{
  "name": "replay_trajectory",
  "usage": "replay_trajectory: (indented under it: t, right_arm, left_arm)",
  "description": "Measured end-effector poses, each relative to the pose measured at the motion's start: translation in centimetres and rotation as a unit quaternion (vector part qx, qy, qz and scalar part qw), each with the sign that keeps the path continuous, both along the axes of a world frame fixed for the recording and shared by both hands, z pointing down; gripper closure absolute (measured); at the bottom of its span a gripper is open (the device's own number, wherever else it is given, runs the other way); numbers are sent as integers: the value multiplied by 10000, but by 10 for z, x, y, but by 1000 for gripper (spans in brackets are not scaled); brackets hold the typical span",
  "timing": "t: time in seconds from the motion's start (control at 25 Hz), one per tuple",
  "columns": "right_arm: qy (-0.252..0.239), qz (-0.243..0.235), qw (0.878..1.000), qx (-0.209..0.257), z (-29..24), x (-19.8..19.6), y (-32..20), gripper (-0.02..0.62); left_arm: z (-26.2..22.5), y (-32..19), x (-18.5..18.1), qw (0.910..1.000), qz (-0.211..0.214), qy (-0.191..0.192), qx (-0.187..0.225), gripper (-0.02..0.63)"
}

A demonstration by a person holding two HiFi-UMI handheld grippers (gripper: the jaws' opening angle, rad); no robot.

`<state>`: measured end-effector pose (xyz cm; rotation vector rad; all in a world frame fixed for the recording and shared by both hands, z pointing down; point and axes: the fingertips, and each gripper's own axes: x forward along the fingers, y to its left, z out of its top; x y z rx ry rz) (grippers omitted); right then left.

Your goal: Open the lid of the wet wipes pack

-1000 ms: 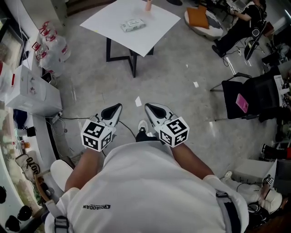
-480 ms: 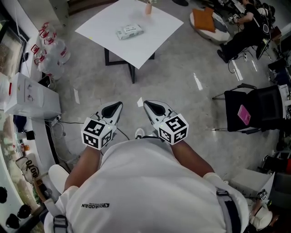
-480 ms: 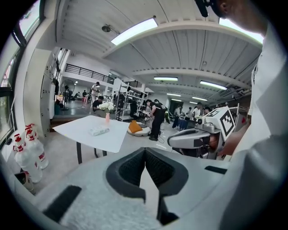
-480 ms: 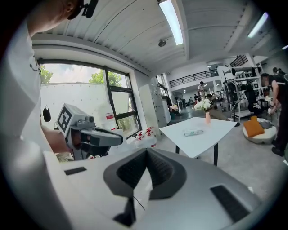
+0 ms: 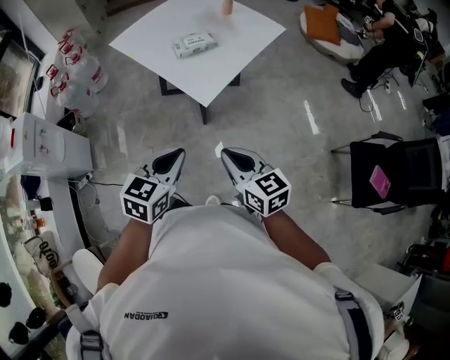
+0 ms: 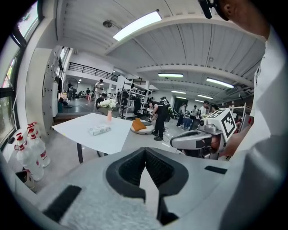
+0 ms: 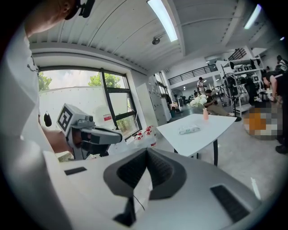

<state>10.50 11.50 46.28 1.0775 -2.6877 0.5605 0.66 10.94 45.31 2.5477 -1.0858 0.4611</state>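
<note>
The wet wipes pack (image 5: pixel 193 44) lies flat on a white table (image 5: pixel 232 49) far ahead of me, beside a small pink vase (image 5: pixel 226 7). It also shows small in the left gripper view as the pack (image 6: pixel 99 130) and in the right gripper view as the pack (image 7: pixel 188 130). My left gripper (image 5: pixel 176 156) and right gripper (image 5: pixel 230 156) are held close to the person's body over the floor, well short of the table. Both have their jaws closed together with nothing between them, as seen at the left gripper (image 6: pixel 145 152) and the right gripper (image 7: pixel 146 152).
Packs of water bottles (image 5: pixel 77 70) and a white cabinet (image 5: pixel 42 144) stand at the left. A black chair (image 5: pixel 401 172) with a pink item is at the right. An orange cushion (image 5: pixel 325 21) and seated people are at the far right. Grey floor lies between me and the table.
The view has shifted slightly as the person moves toward the table. Both grippers keep the same pose near the body and stay shut.
</note>
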Motion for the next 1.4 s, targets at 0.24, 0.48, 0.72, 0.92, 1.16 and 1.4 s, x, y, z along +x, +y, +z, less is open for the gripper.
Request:
replay_trajectory:
  t: [0.24, 0.48, 0.72, 0.92, 1.16, 1.4]
  right_arm:
    - [-35, -69, 10000, -34, 2, 1, -8, 589]
    - [49, -62, 9999, -89, 8, 3, -19, 589]
    - [199, 16, 9998, -37, 8, 4, -47, 589]
    - [325, 90, 9993, -136, 18, -2, -84, 589]
    - [457, 220, 9986, -123, 16, -22, -154, 589]
    - [536, 399, 9977, -104, 1, -48, -235, 589]
  left_arm:
    - [4, -6, 1, 9999, -81, -18, -63, 598]
    - [3, -27, 9, 10000, 24, 40, -6, 598]
    - [7, -59, 11, 9998, 172, 118, -14, 598]
    - [13, -99, 8, 9993, 307, 200, -19, 598]
    - [11, -167, -15, 9991, 390, 181, 52, 598]
    - [-6, -252, -39, 9978, 597, 268, 129, 598]
